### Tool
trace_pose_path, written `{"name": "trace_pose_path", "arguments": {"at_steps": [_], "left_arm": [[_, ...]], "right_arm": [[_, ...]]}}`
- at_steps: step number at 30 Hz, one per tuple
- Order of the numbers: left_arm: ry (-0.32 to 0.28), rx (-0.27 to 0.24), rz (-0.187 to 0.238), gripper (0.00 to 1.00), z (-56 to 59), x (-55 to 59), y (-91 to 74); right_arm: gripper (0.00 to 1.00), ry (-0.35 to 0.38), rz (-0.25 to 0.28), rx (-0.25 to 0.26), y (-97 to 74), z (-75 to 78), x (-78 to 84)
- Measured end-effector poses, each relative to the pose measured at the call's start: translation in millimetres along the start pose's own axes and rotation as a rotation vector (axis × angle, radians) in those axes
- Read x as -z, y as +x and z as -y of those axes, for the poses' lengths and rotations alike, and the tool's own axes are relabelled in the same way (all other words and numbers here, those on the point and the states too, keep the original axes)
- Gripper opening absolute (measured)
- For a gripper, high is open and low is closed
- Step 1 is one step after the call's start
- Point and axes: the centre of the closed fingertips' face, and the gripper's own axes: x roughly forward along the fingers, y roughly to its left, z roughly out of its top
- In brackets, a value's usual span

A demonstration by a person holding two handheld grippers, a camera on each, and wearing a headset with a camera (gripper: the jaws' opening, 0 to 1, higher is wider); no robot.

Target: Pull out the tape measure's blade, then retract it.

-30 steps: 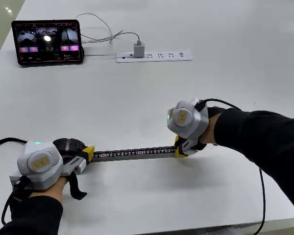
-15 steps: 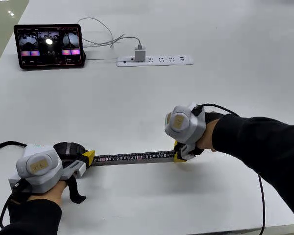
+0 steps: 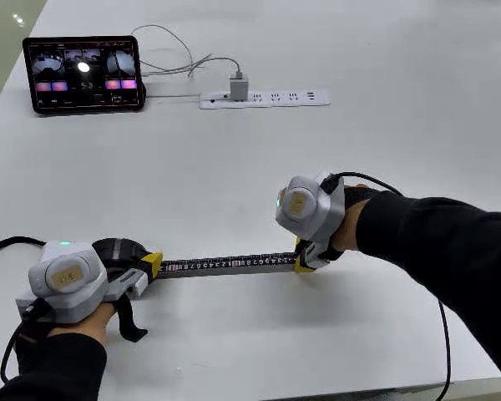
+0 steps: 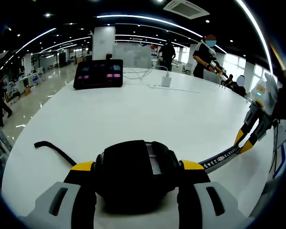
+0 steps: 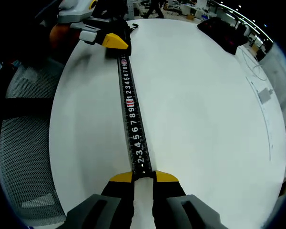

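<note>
White tabletop (image 3: 234,167); left fingers (image 4: 82,166) clamp round black case (image 4: 133,167), right fingers (image 5: 121,177) pinch flat blade (image 5: 131,114).

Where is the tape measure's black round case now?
Head view, lower left of the white table: the black round case is clamped in the left gripper, its numbered blade running right to the right gripper.

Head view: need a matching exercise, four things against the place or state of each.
Things:
1. tape measure case
2. blade
3. tablet
4. power strip

Places or states:
A. far side, white charger plugged in
B. clamped in the left hand-held gripper
C. far left, screen lit
D. pulled out flat on the table, tip pinched by the right hand-held gripper

Pairs: 1-B, 2-D, 3-C, 4-A
</note>
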Motion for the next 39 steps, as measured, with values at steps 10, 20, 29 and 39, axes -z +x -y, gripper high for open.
{"name": "trace_pose_path", "arguments": {"at_steps": [10,20,29,39], "left_arm": [[-0.002,0.0,-0.002,0.65,0.2,-0.4,-0.5],[-0.003,0.0,-0.002,0.65,0.4,-0.4,-1.0],[-0.007,-0.002,-0.003,0.65,-0.2,-0.2,-0.6],[-0.007,-0.001,-0.003,0.65,-0.3,-0.5,-0.3]], "right_arm": [[0.09,-0.04,0.032,-0.013,0.4,-0.5,-1.9],[0.09,-0.074,0.037,-0.012,1.2,-1.2,-5.1],[0.09,-0.058,0.034,-0.018,2.2,-1.4,-8.5],[0.09,-0.056,0.023,-0.013,3.5,-1.6,-13.1]]}}
